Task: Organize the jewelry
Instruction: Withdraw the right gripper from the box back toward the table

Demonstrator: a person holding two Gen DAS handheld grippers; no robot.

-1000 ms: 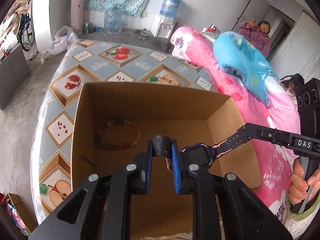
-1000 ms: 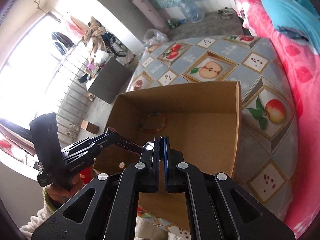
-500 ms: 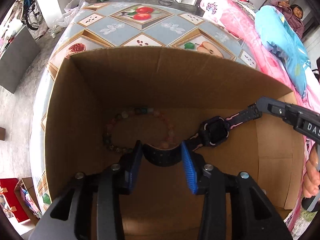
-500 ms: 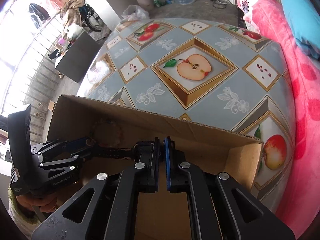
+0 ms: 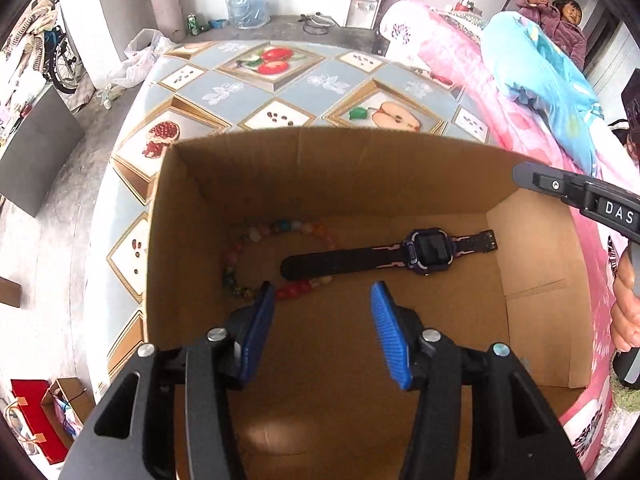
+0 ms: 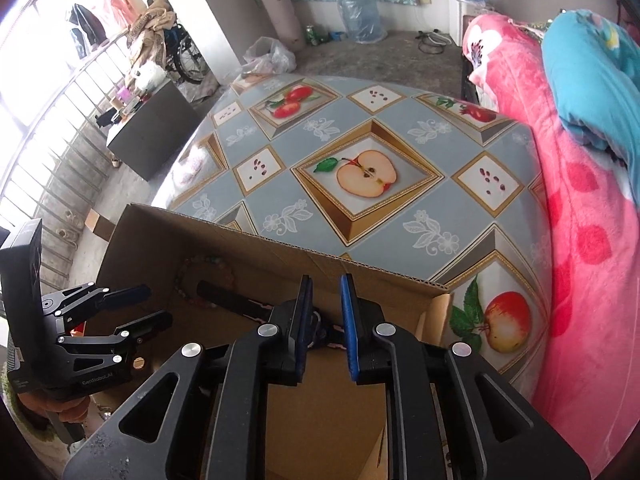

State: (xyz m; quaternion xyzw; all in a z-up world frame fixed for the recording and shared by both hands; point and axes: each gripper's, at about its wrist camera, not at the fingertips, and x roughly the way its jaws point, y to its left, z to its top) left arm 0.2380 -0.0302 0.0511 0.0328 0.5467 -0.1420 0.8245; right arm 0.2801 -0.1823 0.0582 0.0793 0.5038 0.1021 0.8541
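Note:
A black and purple watch [image 5: 430, 250] lies flat on the floor of the cardboard box [image 5: 320, 132], its long strap resting across a multicoloured bead bracelet [image 5: 256, 236]. My left gripper [image 5: 324, 296] hovers above them inside the box, its jaws opening with nothing between them. My right gripper [image 6: 326, 284] is over the box's near right corner, its jaws opening slightly and its pads clear of the watch strap [image 6: 232, 300] below. In the left wrist view the right gripper [image 5: 524, 176] reaches in over the right wall. The left gripper [image 6: 158, 303] shows open in the right wrist view.
The box [image 6: 280, 240] stands on a round table with a fruit-patterned cloth [image 6: 368, 176]. A bed with pink and blue blankets [image 6: 580, 200] borders the table's right side. A person [image 5: 560, 20] sits at the far right. Water bottles [image 5: 244, 0] stand on the floor.
Both grippers have let go of the watch, which now lies flat on the box floor over the bracelet. The left jaws spread wide and the right jaws parted a little.

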